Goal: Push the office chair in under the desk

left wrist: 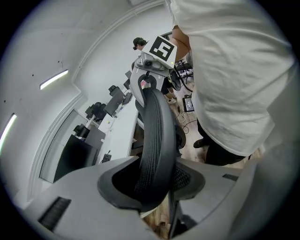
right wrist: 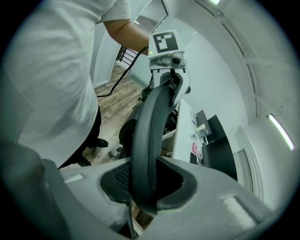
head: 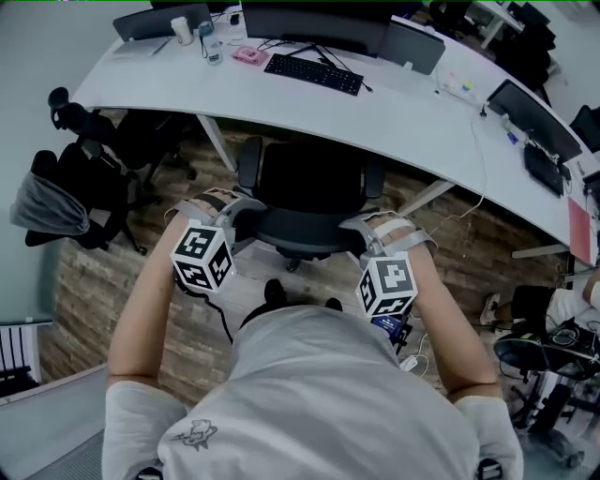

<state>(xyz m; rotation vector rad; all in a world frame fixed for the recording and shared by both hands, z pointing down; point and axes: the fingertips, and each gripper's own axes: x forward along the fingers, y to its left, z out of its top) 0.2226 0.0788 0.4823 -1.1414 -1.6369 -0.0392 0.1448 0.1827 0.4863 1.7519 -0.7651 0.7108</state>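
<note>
A black office chair (head: 309, 183) stands facing the curved white desk (head: 403, 117), its seat partly under the desk's edge. I stand behind it. My left gripper (head: 239, 208) is shut on the left end of the backrest's top rim (left wrist: 154, 126), which runs up between its jaws. My right gripper (head: 361, 228) is shut on the right end of the same rim (right wrist: 147, 126). The left gripper (left wrist: 154, 183) looks along the rim to the right gripper's marker cube (left wrist: 161, 48). The right gripper (right wrist: 147, 183) sees the left gripper's cube (right wrist: 165, 42).
On the desk lie a black keyboard (head: 312, 73), monitors (head: 314, 23), a pink item (head: 250, 55) and cups. A second black chair with a grey garment (head: 56, 202) stands left. A person's legs and more chairs (head: 553, 328) are at right. A black cable (head: 220, 319) trails over the wooden floor.
</note>
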